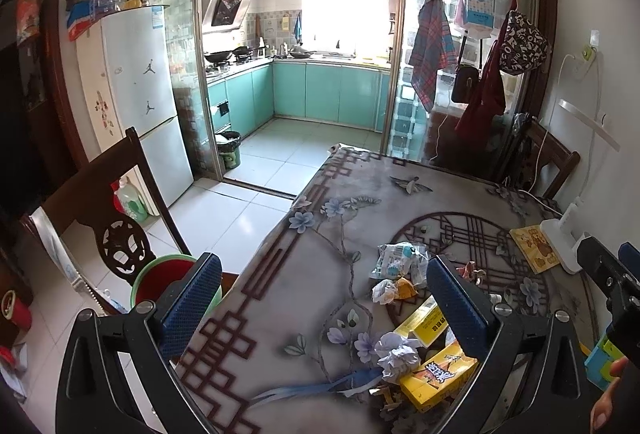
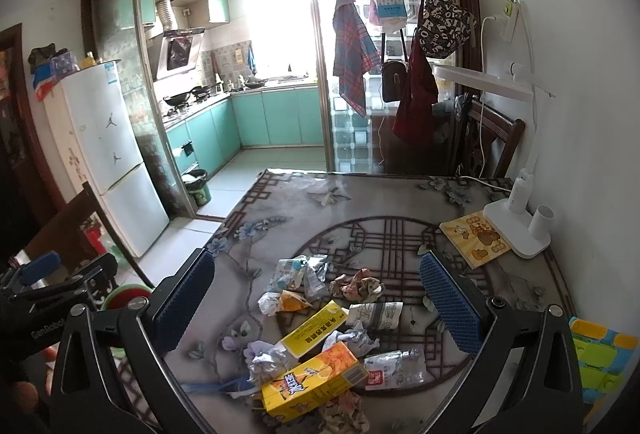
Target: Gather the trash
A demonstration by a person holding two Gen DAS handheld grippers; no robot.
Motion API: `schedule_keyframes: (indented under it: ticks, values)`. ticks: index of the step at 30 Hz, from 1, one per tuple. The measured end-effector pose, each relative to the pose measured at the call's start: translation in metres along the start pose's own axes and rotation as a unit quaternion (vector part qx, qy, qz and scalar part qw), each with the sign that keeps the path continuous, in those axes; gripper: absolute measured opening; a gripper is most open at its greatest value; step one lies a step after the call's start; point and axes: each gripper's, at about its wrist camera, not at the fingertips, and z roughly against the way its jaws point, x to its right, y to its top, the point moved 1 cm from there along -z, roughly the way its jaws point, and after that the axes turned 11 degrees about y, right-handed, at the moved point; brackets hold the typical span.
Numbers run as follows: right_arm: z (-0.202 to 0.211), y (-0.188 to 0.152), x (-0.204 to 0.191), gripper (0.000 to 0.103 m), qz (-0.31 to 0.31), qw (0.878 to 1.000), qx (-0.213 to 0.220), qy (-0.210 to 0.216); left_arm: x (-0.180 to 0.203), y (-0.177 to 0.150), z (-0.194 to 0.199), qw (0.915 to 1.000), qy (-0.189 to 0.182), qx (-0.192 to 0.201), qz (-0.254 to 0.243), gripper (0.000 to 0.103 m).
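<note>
a: where does the trash sit?

b: it lies in a loose pile on the tabletop [image 2: 280, 201], on the near half of the patterned cover. an orange and yellow carton [image 2: 314, 380] lies nearest, with a yellow box [image 2: 316, 328] just behind it and touching it. crumpled paper [image 2: 266, 358] sits at the carton's left end, and a clear plastic wrapper [image 2: 394, 368] lies just to its right.

a: and farther back?

b: a crushed plastic packet [image 2: 298, 272], a brownish wad [image 2: 356, 284] and a rolled printed wrapper [image 2: 376, 314], all close together.

a: what about the left claw [image 1: 324, 306]?

b: it is spread wide and holds nothing. it hovers over the near left part of the tabletop [image 1: 320, 193]; its left finger [image 1: 192, 306] hangs past the tabletop's edge, in front of a green and red bowl [image 1: 160, 270] on a wooden chair [image 1: 100, 201]. the same carton [image 1: 436, 374] lies low between the fingers, towards the right one.

a: the right claw [image 2: 316, 310]?

b: also released, fingers far apart and gripping nothing, with the pile seen between them. the left claw's body shows at the left border of the right view.

a: anything else on the tabletop?

b: a white desk lamp [image 2: 516, 230] stands at the far right by the wall, and a yellow booklet [image 2: 476, 238] lies against its base. beyond the tabletop, a bin [image 2: 198, 187] stands on the kitchen floor by the sliding door.
</note>
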Motion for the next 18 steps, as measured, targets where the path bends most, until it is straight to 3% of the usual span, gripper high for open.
schedule_keyframes:
  ticks: [18]
  values:
    - [-0.0032, 0.0015, 0.0002, 0.103, 0.001, 1.000, -0.002, 0.001, -0.0058, -0.0003, 0.0036, 0.9999, 0.009, 0.005, 0.000, 0.103]
